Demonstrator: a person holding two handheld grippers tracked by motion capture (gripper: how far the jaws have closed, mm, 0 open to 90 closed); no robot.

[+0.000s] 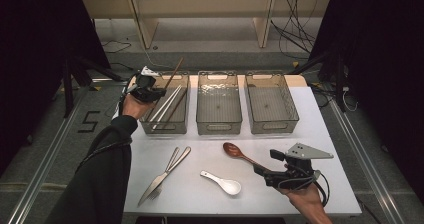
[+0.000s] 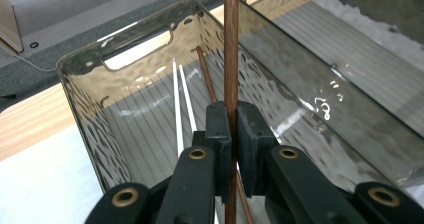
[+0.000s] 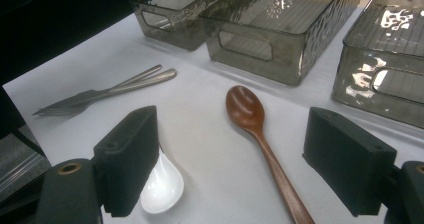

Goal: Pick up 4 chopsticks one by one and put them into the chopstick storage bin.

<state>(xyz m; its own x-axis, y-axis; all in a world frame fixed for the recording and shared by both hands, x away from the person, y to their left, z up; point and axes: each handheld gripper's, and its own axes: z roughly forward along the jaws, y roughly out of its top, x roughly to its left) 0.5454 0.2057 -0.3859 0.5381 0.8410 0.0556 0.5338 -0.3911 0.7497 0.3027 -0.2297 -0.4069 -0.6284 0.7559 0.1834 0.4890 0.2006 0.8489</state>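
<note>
A brown wooden chopstick (image 2: 231, 44) is clamped between the pads of the left hand-held gripper (image 2: 234, 134), standing nearly upright over the left bin (image 2: 80, 79); in the high view it sits at the upper left of the frame (image 1: 174, 73), its lower end inside the bin. A second brown chopstick (image 2: 206, 76) and a white pair (image 2: 179, 96) already lie on that bin's floor.

Step judged in hand: sorting cutlery, the chopstick being lowered into the left bin. The next move calls for tipping it down alongside the others and parting the jaws.

The right hand-held gripper (image 3: 230, 159) is held wide open and empty, low over the tabletop (image 3: 200, 129) at lower right, the wooden spoon (image 3: 247, 109) between its jaws untouched, a white ceramic spoon (image 3: 160, 184) beside its left pad. The knife and fork (image 1: 165, 174) remain unsorted.
</note>
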